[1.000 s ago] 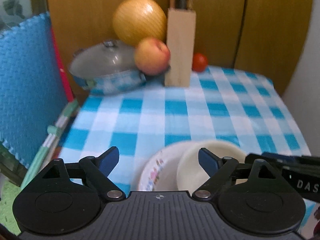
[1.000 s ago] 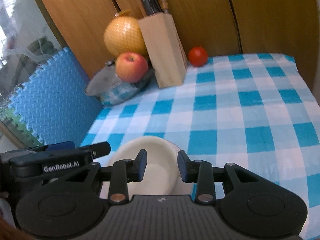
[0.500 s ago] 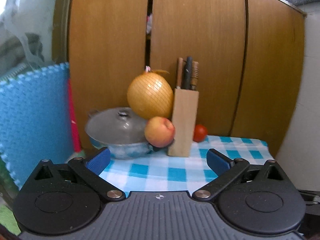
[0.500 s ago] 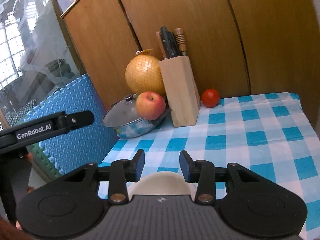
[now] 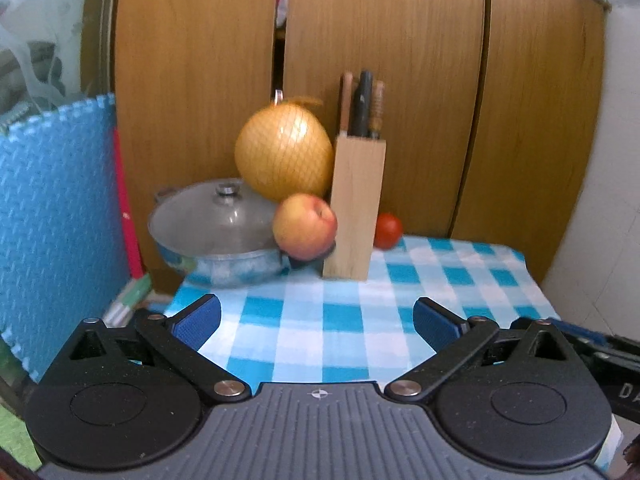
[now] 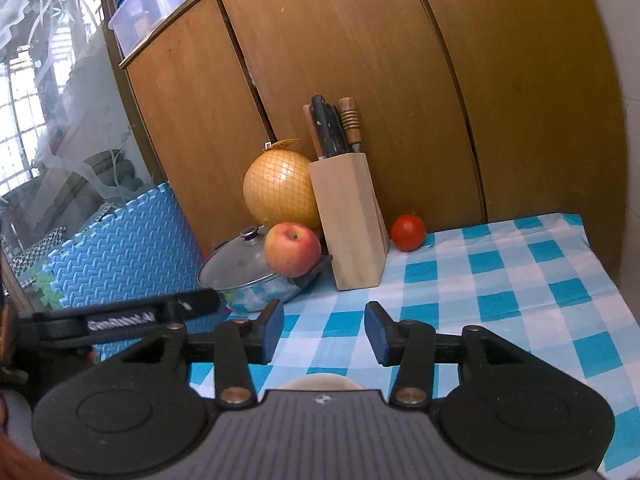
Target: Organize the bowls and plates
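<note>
Right wrist shows both tongs, right tongs (image 6: pixel 324 330) and left tongs (image 5: pixel 316 322), apart and empty; tilt down toward the cream bowl (image 6: pixel 316 382) before closing.

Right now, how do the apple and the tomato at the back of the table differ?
The apple looks larger and yellow-red; the tomato is smaller and solid red. The apple sits raised on the pot's handle, left of the knife block; the tomato rests on the checked cloth to the block's right. Both are round, whole fruit near the cabinet.
</note>
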Tool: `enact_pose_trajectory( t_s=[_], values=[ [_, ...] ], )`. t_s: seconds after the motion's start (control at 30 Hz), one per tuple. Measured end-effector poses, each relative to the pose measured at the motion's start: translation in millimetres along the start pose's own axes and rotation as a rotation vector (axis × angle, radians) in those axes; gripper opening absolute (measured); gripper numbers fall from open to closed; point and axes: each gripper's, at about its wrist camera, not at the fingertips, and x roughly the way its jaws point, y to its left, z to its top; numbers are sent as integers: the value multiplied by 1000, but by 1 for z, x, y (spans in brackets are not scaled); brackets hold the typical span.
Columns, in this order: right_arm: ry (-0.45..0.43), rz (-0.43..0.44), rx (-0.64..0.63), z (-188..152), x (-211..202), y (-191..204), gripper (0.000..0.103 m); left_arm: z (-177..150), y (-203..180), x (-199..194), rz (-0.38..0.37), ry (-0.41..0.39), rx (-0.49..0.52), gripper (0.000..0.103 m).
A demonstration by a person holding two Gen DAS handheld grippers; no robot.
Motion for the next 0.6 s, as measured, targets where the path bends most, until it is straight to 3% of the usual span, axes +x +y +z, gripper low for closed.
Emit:
enact_pose_trajectory(
  t_s=[0.2, 0.6],
  values=[
    [12, -21, -17, -2, 2, 1, 44, -10, -1, 13, 8, 79, 3, 103],
    [103, -127, -62, -13, 18, -3, 44, -29, -17, 12, 56, 121, 81, 103]
  ],
)
